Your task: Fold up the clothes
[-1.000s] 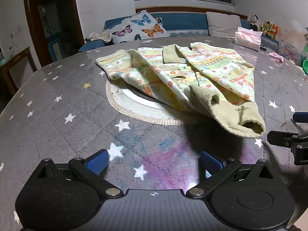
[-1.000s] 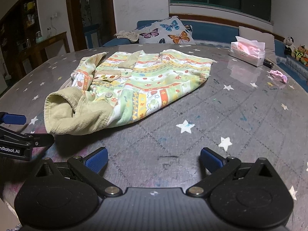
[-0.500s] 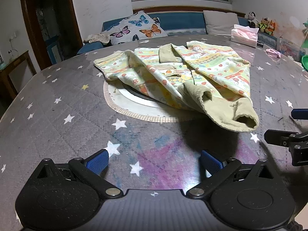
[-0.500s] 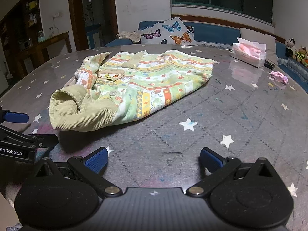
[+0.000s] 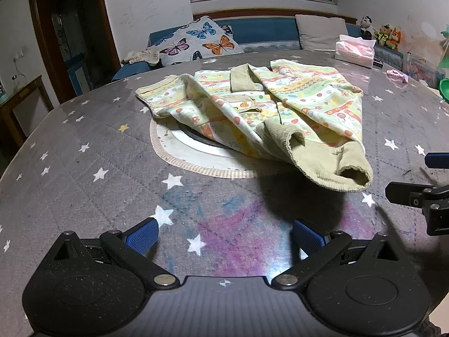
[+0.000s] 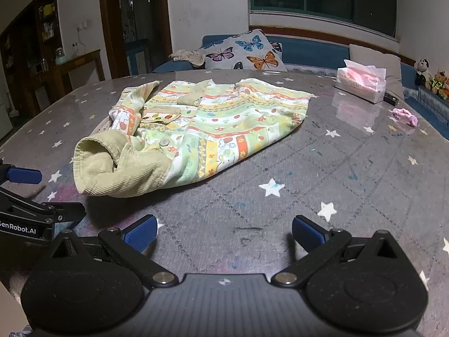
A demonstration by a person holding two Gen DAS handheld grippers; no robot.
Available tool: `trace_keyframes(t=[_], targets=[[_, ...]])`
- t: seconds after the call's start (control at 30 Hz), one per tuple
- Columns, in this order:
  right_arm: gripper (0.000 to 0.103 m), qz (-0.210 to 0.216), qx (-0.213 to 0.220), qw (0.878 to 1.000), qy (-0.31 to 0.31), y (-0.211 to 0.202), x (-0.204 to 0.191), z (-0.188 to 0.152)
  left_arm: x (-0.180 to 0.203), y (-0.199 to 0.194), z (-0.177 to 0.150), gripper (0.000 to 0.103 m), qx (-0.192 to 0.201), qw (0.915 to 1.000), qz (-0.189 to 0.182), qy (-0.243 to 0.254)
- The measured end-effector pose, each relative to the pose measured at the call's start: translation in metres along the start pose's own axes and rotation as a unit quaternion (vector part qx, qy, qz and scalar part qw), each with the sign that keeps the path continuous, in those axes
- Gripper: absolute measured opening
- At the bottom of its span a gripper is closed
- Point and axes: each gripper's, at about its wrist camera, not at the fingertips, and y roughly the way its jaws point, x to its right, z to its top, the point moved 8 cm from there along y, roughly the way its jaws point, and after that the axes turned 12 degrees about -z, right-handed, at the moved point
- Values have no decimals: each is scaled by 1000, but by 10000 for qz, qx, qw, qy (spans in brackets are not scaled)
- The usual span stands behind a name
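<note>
A child's patterned jacket (image 5: pixel 294 104) with khaki corduroy cuffs (image 5: pixel 334 165) lies partly folded on the round grey star-print table (image 5: pixel 92 151). It also shows in the right wrist view (image 6: pixel 224 129), with its cuff (image 6: pixel 112 168) nearest. My left gripper (image 5: pixel 224 234) is open and empty, held above the table short of the jacket. My right gripper (image 6: pixel 224 231) is open and empty, also short of the jacket. Each gripper shows at the edge of the other's view: the right gripper (image 5: pixel 421 179), the left gripper (image 6: pixel 31 193).
A round white turntable (image 5: pixel 179 146) sits partly under the jacket. A pink tissue box (image 6: pixel 362 84) and a pink hair tie (image 6: pixel 405 113) lie at the far right. A sofa with a butterfly pillow (image 5: pixel 196 42) stands behind the table.
Both grippers have drawn back and risen a little from the jacket. The jacket lies as before. Both stay open.
</note>
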Motion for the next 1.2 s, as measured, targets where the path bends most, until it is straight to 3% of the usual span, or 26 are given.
trace_keyframes(t=[0.37, 0.57, 0.9, 1.2], targets=[[103, -15, 271, 9996, 34, -8, 2, 24, -10, 0, 5, 103, 30, 9999, 61, -80], [103, 261, 412, 9988, 19, -9, -11, 39, -24, -6, 13, 103, 153, 9995, 188, -199], [103, 424, 17, 9965, -714, 18, -50, 17, -38, -22, 40, 103, 481, 9979, 263, -339], [103, 482, -78, 9954, -828, 23, -49, 14, -8, 2, 55, 103, 372, 9993, 8, 94]])
